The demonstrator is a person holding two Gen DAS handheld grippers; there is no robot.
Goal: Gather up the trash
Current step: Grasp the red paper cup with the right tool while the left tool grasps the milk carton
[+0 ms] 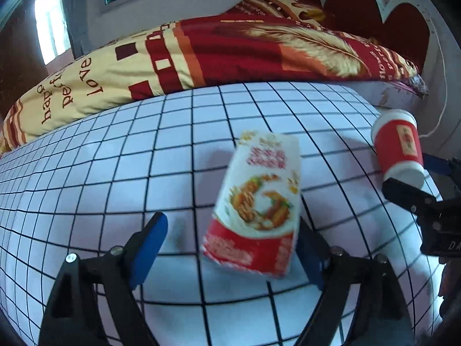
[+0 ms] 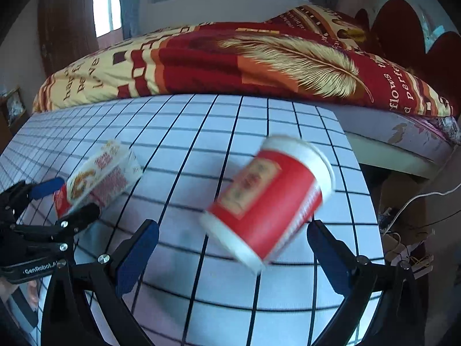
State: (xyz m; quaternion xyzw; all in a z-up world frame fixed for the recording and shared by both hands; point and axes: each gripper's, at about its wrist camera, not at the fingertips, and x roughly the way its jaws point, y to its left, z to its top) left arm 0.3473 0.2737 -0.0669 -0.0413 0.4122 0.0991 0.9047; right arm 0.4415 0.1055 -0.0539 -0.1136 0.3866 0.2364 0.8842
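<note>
A white and red food box [image 1: 256,201] shows blurred and tilted over the checked sheet, between the fingers of my left gripper [image 1: 230,225]. The jaws stand wide; the left blue pad [image 1: 149,248] is well clear of the box, which lies close to the right pad. A red paper cup with a white rim [image 2: 268,196], also blurred and tilted, sits between the wide fingers of my right gripper [image 2: 232,225], and neither pad presses it. Across views, the cup [image 1: 399,147] appears by the right gripper [image 1: 412,173], and the box [image 2: 100,178] by the left gripper [image 2: 69,199].
A white sheet with a black grid [image 1: 115,173] covers the bed's near part. Behind it lies a thick red and yellow quilt [image 1: 201,52], with a red headboard [image 1: 403,23] at the right. Cables and small items [image 2: 409,230] lie on the floor past the bed's right edge.
</note>
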